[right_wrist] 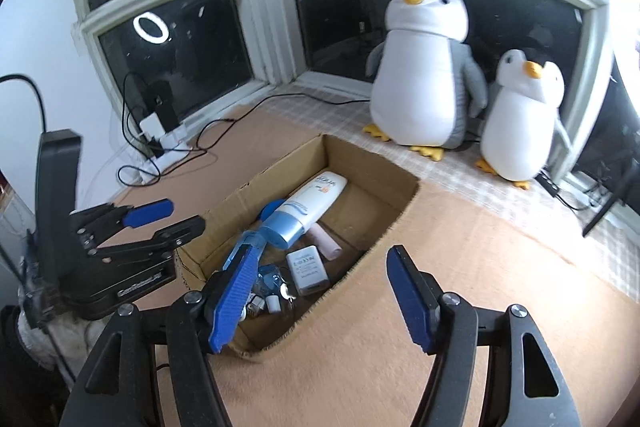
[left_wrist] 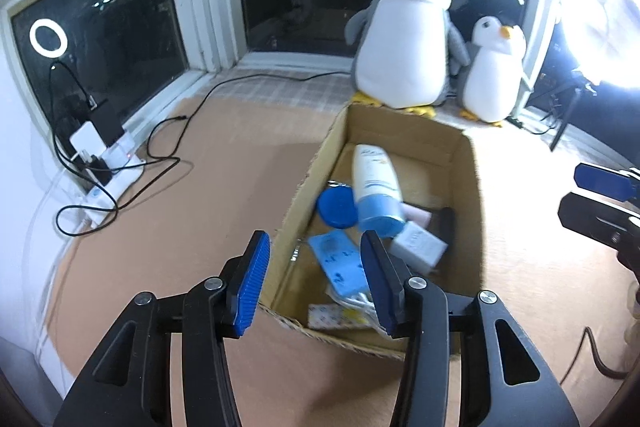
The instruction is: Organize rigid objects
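An open cardboard box point(left_wrist: 466, 187) point(right_wrist: 400, 203) stands on the tan mat. Inside lie a white tube with a blue cap point(left_wrist: 374, 179) point(right_wrist: 308, 207), a round blue lid point(left_wrist: 337, 207), a white charger block point(left_wrist: 418, 245) point(right_wrist: 307, 269), a pink item point(left_wrist: 416, 213) point(right_wrist: 328, 241), a blue card point(left_wrist: 338, 261) and small bits. My left gripper point(left_wrist: 316, 279) is open and empty above the box's near left corner; it also shows in the right wrist view point(right_wrist: 168, 217). My right gripper point(right_wrist: 320, 297) is open and empty over the box's near right edge; it also shows in the left wrist view point(left_wrist: 592, 195).
Two plush penguins, a large one point(left_wrist: 404, 35) point(right_wrist: 424, 67) and a small one point(left_wrist: 490, 67) point(right_wrist: 520, 115), sit on the window ledge behind the box. A power strip with chargers and black cables point(left_wrist: 104, 155) point(right_wrist: 160, 135) lies at the left. A bright lamp point(left_wrist: 612, 7) glares at the right.
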A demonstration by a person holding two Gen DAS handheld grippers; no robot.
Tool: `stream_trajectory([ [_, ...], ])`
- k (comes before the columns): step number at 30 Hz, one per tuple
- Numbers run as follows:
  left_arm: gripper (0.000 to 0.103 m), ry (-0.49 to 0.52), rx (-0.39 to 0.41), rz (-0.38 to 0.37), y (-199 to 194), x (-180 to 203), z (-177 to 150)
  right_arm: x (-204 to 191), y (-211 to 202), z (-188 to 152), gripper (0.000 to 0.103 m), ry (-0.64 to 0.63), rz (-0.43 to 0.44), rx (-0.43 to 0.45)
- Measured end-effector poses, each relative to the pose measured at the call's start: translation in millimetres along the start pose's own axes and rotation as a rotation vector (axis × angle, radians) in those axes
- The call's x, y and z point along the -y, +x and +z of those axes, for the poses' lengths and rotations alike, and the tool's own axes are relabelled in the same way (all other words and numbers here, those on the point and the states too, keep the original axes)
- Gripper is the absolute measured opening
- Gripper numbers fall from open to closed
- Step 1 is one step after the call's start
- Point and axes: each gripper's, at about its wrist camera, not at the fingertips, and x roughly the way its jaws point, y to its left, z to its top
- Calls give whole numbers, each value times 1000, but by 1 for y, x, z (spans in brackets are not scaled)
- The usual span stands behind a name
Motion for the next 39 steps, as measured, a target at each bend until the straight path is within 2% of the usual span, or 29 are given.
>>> stream_trajectory([
  [3, 59, 2, 17, -17, -18, 6, -2, 3, -15, -4, 69, 18, -27, 17],
  [7, 66, -1, 34, -28, -37, 11, -5, 6, -35, -10, 79, 38, -66, 48],
  [9, 73, 1, 41, -33, -45, 14, -6, 7, -44, -13, 81, 48, -79, 58],
  [12, 78, 9, 48, -39, -55, 19, -8, 7, -54, -17, 82, 52, -106, 67],
  [24, 80, 16, 57, -52, -73, 28, -14, 8, -72, -34, 85, 90, -123, 71],
  [39, 80, 21, 64, -67, -78, 30, -14, 7, -75, -38, 85, 90, -135, 72],
])
